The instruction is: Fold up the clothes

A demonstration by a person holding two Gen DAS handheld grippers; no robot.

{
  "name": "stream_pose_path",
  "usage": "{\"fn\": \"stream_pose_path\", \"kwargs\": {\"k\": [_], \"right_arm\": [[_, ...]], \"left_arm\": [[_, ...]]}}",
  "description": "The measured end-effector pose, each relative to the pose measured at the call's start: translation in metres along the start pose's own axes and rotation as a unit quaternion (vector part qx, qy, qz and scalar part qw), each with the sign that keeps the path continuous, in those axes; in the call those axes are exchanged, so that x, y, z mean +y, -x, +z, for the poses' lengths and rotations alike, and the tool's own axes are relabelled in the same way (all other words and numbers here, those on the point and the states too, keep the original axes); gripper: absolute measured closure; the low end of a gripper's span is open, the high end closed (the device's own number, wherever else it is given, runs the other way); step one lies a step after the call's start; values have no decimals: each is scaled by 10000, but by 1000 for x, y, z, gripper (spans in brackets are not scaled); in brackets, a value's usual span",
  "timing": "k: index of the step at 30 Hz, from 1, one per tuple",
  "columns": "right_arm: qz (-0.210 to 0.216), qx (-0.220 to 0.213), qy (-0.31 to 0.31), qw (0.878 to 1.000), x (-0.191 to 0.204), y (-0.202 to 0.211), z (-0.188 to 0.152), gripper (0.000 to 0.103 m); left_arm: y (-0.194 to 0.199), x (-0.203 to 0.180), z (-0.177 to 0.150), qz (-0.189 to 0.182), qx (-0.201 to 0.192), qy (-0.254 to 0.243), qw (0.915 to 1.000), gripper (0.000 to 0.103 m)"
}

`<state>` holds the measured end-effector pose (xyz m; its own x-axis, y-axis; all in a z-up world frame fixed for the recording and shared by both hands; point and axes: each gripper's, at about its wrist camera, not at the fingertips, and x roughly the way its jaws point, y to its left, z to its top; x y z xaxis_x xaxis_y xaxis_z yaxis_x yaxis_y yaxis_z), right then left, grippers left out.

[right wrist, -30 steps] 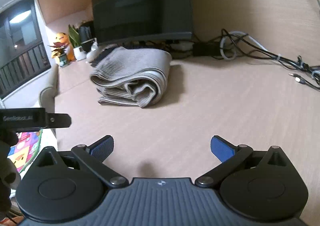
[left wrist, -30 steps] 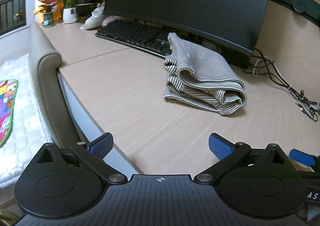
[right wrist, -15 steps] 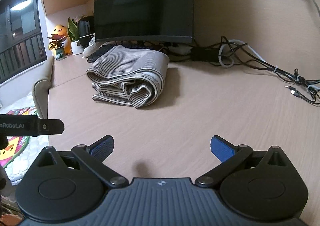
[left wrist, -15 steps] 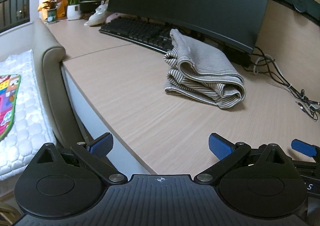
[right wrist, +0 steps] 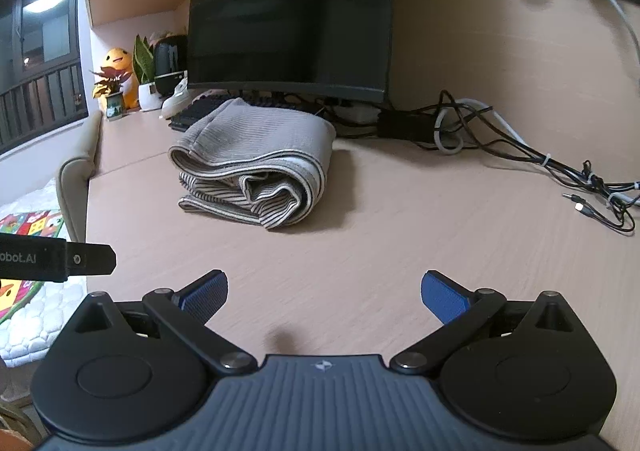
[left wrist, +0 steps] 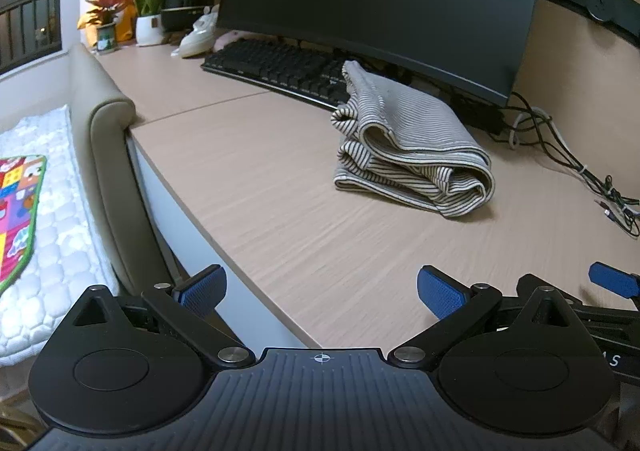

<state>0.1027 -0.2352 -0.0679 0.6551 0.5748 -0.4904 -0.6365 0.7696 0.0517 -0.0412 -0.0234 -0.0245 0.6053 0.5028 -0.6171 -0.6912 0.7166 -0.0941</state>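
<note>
A grey-and-white striped garment (left wrist: 412, 147) lies folded in a thick bundle on the wooden desk (left wrist: 256, 171), in front of the monitor; it also shows in the right wrist view (right wrist: 260, 167). My left gripper (left wrist: 320, 289) is open and empty, held back over the desk's front edge, well short of the garment. My right gripper (right wrist: 324, 297) is open and empty above the desk, also short of the garment. A blue pad of the right gripper shows at the right edge of the left wrist view (left wrist: 612, 283). The left gripper's body shows at the left of the right wrist view (right wrist: 56, 259).
A dark monitor (left wrist: 380, 3) and black keyboard (left wrist: 276, 65) stand behind the garment. Tangled cables (right wrist: 520, 147) lie at the right. Plants and a yellow toy (left wrist: 108, 7) stand at the far left. A padded chair arm (left wrist: 108, 155) and quilted mat (left wrist: 36, 219) lie left of the desk.
Both grippers have drawn back and risen slightly, so the garment looks a little farther away. The garment has not moved. Both stay open.
</note>
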Motion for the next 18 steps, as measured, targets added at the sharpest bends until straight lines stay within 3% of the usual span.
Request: {"fn": "stream_pose_path", "kwargs": {"k": [18], "right_arm": [[84, -86, -150, 9998, -6, -3, 3, 0]], "left_arm": [[-5, -13, 0, 53, -14, -391, 9992, 0]]}}
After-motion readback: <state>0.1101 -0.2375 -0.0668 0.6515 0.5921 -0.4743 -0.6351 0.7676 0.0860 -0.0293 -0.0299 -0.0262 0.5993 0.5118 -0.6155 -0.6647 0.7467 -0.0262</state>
